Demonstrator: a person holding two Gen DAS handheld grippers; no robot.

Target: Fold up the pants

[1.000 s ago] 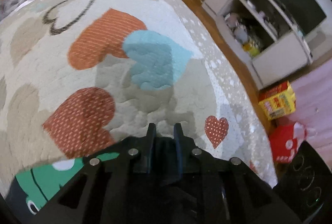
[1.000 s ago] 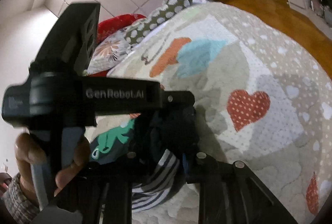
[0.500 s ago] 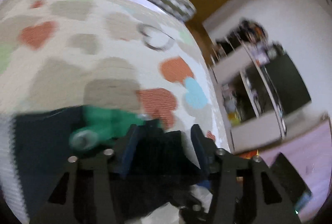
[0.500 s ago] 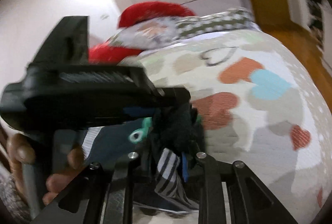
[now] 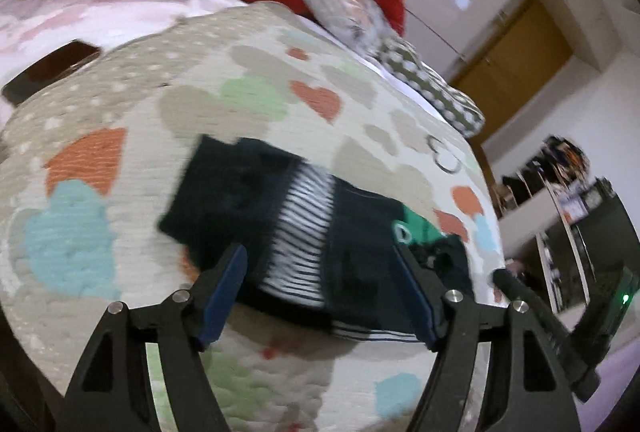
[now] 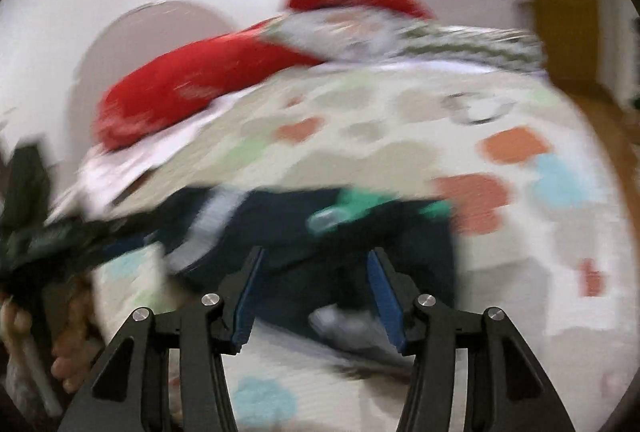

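Heart-print bedspread [image 5: 120, 104], one pants [image 5: 248, 208]

Dark pants [image 5: 320, 232], seemingly folded, on heart-print blanket [image 5: 120, 112]

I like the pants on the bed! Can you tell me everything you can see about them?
The pants are dark navy, soft-looking cloth, with a band of thin white stripes across the middle and a green cartoon patch with a round eye near one end. They lie flat on the heart-patterned blanket, folded into a rough rectangle. The left claw and right claw both stand open just in front of them, gripping nothing. The picture is blurry, so finer details stay unclear.
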